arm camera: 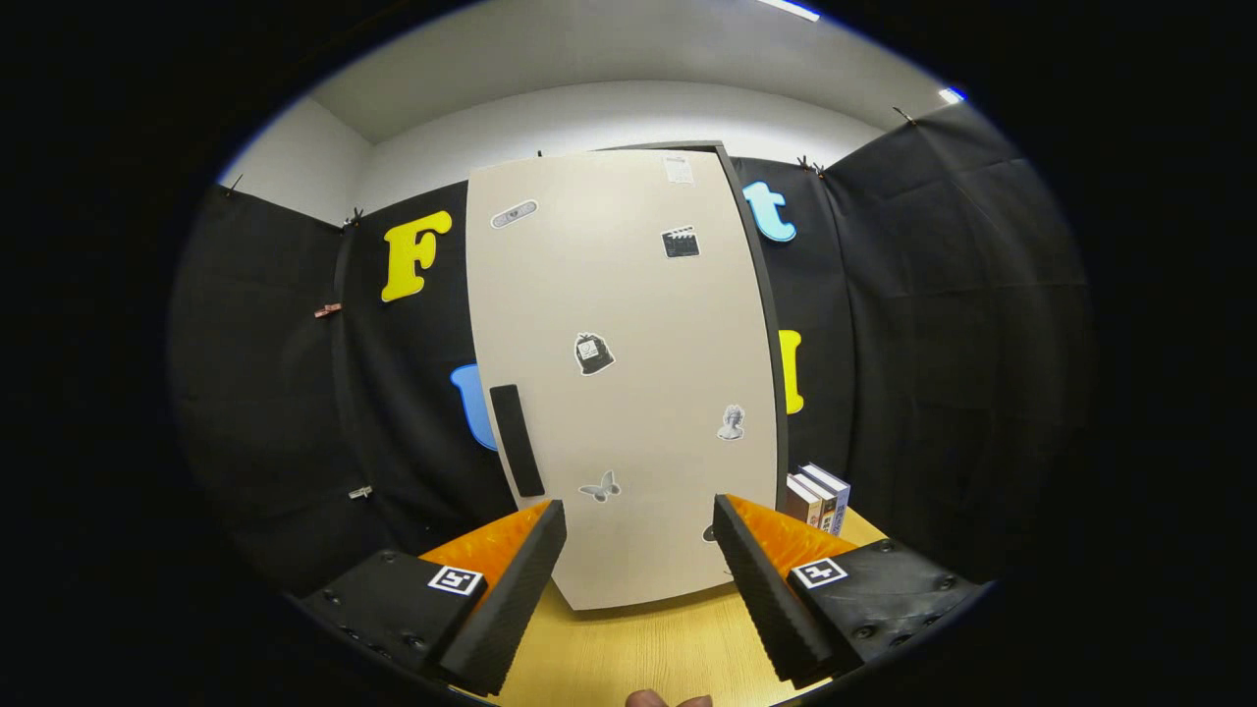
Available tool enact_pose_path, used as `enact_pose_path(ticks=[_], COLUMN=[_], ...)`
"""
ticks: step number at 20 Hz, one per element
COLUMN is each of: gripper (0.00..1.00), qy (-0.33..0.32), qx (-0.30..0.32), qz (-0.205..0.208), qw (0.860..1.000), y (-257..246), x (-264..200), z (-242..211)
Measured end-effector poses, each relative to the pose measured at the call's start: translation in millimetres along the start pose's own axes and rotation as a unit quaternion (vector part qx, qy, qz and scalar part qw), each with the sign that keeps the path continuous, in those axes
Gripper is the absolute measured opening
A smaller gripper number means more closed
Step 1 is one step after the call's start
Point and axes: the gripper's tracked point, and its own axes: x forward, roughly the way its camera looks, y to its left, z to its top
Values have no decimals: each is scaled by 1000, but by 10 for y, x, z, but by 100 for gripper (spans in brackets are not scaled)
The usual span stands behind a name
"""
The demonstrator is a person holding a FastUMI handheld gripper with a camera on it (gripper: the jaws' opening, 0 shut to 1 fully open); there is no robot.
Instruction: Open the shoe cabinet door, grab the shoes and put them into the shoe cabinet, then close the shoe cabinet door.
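A tall beige shoe cabinet (628, 393) stands upright on the wooden table (638, 648), just beyond my fingers. Its door is shut and carries several small stickers. A black vertical handle (517, 440) sits on the door's left side, above and a little ahead of my left finger. My gripper (638, 535) is open, its two orange and black fingers (506, 599) spread wide with nothing between them, a short way in front of the door's lower edge.
A few books (818, 499) stand upright on the table to the right of the cabinet, behind my right finger. Black cloth walls close in the booth on all sides. A fingertip of a person's hand (668, 699) shows at the near table edge.
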Motion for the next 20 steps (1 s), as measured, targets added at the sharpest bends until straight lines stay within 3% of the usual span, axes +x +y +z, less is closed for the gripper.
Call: enact_pose_path(ticks=[20], gripper=[98], qy=[2], qx=[12], qz=[-5], qw=[1000], y=[-105], x=[37], z=[-30])
